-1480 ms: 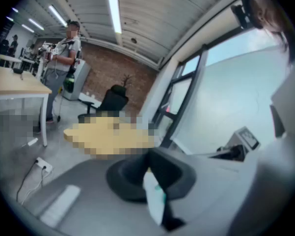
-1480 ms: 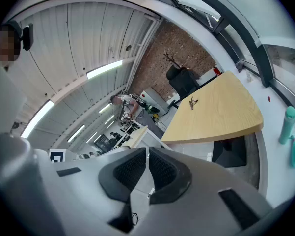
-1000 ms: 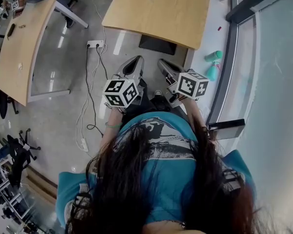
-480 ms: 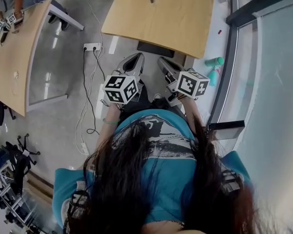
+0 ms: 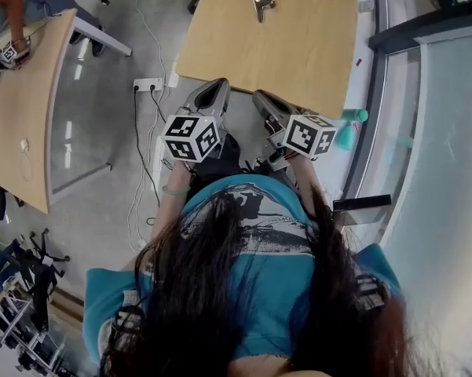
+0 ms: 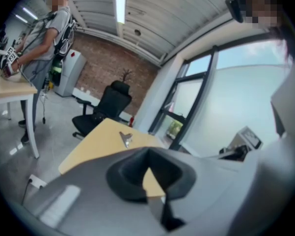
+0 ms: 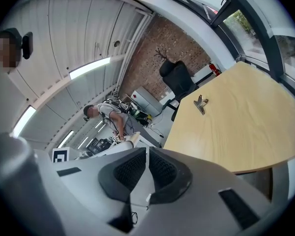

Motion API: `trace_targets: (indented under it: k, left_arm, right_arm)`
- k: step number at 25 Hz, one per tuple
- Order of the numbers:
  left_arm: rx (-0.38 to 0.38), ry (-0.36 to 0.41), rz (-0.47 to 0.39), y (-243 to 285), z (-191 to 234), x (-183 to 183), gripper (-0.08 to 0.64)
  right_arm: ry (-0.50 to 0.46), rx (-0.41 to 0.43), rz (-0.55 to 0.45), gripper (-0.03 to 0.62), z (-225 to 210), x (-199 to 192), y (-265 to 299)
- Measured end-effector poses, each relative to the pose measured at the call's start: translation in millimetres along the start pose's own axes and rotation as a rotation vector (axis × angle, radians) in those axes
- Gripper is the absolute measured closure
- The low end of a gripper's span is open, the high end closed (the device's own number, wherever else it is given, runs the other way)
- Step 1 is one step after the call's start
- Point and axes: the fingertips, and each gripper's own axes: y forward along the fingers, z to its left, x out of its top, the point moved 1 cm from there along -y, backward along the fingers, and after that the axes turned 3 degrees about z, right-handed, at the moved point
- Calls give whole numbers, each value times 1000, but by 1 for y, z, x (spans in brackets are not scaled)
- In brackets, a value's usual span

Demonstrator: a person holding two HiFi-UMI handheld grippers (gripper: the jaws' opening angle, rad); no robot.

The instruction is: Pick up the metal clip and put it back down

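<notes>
Both grippers empty, jaws pressed together at the table's near edge.

The left gripper (image 5: 217,85) and right gripper (image 5: 257,96) each have their tips meeting, with nothing pinched. They sit side by side, and open tabletop on the wooden table (image 5: 306,49) stretches ahead of them. The metal clip (image 5: 261,1) lies near the far edge, well apart from both. Both grippers point forward and slightly down, held out before the person's chest.

A small, shiny silver metal clip (image 5: 261,1) lies on its own on a light wooden desk (image 5: 298,53), on the half of the top farther from the person, near the far edge. It rests on the bare wood, angled slightly; its handles are too small to make out.
</notes>
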Motion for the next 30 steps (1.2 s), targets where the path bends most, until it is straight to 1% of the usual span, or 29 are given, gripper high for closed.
trace_targets:
  k: [9,13,20,25,30]
  left_arm:
    - [-28,15,19,11,71,37,557]
    - [-36,12,24,17,95,46,557]
    - [-80,19,53,33,100,53,557]
    - [-113,19,85,57,92,53,557]
    - [-115,20,107,84,81,51,557]
  right_arm:
    - [13,-7,2,561,15,23,82]
    - [15,-6,-4,561,19,28,103]
    - [53,-53,-54,561,7,43,105]
    - [83,-87,-83,561,-11,58,96]
    - [103,-98,-96,561,-36,77,85]
